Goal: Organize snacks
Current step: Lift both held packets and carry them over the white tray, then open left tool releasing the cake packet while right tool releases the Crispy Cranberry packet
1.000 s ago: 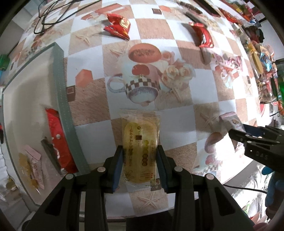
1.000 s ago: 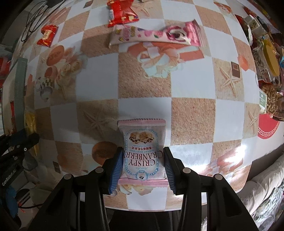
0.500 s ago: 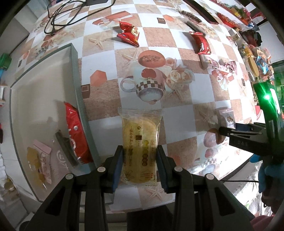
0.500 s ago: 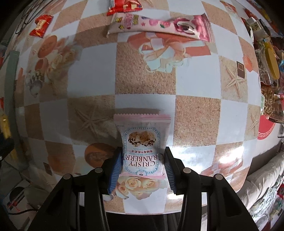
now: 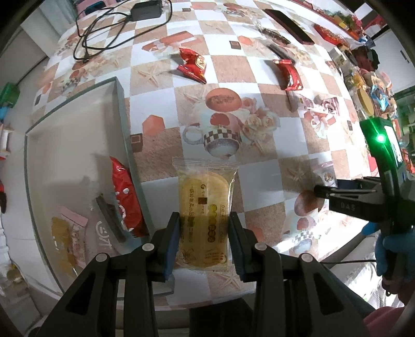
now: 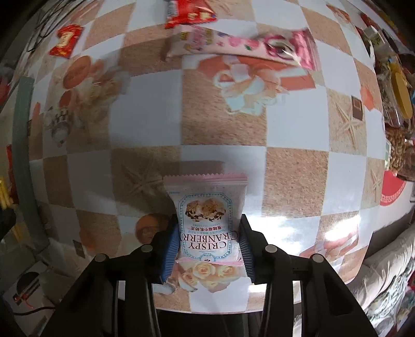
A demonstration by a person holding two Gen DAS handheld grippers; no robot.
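- The left tongs (image 5: 203, 238) are closed onto a clear packet of yellow biscuits (image 5: 205, 207), which is gripped by its lower half between the two blue pads at the lower centre of the left wrist view.
- A grey-rimmed tray (image 5: 124, 129) is seen at the left of that view; a red packet (image 5: 125, 197) is leaned against its inner right wall, with a dark bar (image 5: 110, 220) beside it and a pink packet (image 5: 74, 219) at the lower left.
- On the checked worktop (image 5: 259, 160), a crumpled red wrapper (image 5: 193, 64) is seen at upper centre and a red bar (image 5: 288, 74) at upper right.
- The right tongs (image 6: 208, 242) are closed onto a pink-edged cranberry packet (image 6: 205, 220), held at the lower centre of the right wrist view.
- The same tongs (image 5: 345, 199) are also seen at the right edge of the left wrist view.
- A long pink wrapper (image 6: 241, 45) is laid across the top of the right wrist view, with a red packet's edge (image 6: 190, 13) overlapping it at the top of the frame.
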